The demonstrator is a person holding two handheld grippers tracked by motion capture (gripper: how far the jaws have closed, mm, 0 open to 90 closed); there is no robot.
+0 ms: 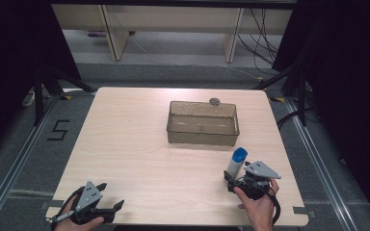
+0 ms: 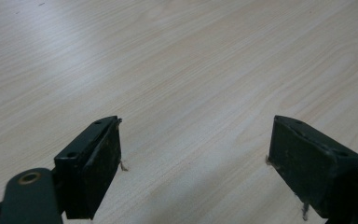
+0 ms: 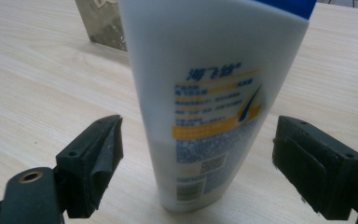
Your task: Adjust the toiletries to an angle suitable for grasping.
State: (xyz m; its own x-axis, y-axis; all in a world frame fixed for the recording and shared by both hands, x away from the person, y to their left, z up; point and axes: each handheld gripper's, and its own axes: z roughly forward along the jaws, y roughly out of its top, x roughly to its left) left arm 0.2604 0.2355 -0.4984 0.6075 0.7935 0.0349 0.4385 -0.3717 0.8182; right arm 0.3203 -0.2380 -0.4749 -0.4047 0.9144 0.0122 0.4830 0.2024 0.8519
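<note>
A white bottle with a blue cap (image 1: pixel 237 161) stands upright on the wooden table (image 1: pixel 139 144), toward the front right. My right gripper (image 1: pixel 233 179) is just in front of it, held by a hand. In the right gripper view the bottle (image 3: pixel 205 93), with a blue and yellow printed label, stands between the two jaws of the right gripper (image 3: pixel 198 140). A gap shows on each side and the pads do not touch it. My left gripper (image 1: pixel 112 195) rests at the front left corner. Its jaws (image 2: pixel 196 140) stand wide apart over bare wood.
A clear brownish plastic bin (image 1: pixel 202 137) sits at the middle back of the table, and its corner (image 3: pixel 98 23) shows behind the bottle. A small round grey object (image 1: pixel 215 101) lies just beyond the bin. Dark curtains and stands flank the table.
</note>
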